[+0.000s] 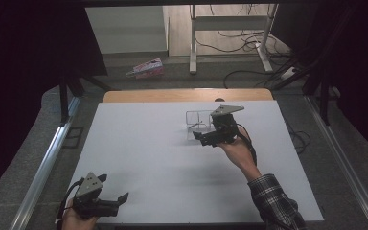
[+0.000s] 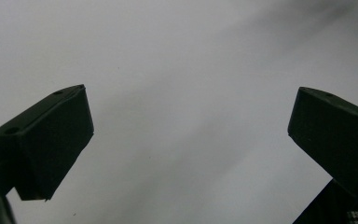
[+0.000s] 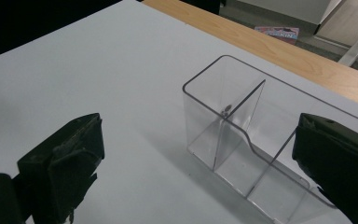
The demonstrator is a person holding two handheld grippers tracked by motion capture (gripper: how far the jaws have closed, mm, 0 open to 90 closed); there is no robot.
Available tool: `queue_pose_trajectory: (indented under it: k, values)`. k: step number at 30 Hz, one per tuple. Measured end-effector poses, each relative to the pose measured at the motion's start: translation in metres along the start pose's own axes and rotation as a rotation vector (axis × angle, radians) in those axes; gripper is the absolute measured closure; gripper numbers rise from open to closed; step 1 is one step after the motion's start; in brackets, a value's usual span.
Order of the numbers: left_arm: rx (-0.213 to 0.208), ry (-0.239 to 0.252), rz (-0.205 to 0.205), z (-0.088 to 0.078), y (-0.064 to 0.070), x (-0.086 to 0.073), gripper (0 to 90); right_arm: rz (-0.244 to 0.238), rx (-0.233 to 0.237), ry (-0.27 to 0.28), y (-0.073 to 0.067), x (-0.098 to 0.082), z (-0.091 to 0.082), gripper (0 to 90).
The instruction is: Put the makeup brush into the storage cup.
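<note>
Two grippers gaping wide, right gripper hovering with clear plastic divided organiser lying between its jaws, left gripper facing bare white tabletop

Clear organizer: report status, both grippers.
Right gripper open beside clear organizer, not touching. Left gripper open, near table edge. Organizer empty, nothing in the way.

A clear plastic organizer stands upright and empty on the white table, toward its far right. Thin walls split it into compartments, with rounded corners and a stepped front edge.
</note>
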State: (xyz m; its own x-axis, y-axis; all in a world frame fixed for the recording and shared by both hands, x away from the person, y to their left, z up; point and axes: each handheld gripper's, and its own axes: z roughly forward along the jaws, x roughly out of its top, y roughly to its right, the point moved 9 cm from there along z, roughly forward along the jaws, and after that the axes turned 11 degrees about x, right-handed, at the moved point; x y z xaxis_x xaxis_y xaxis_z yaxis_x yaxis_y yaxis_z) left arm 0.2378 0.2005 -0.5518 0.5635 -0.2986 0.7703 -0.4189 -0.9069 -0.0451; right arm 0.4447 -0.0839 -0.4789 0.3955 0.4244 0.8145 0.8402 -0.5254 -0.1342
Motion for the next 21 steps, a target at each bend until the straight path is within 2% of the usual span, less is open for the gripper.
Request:
queue_pose_trajectory:
  k: [21]
  values:
    - [-0.007, 0.008, 0.002, -0.001, 0.001, 0.001, 0.4, -0.014, -0.001, -0.05, -0.007, -0.025, -0.006, 1.5]
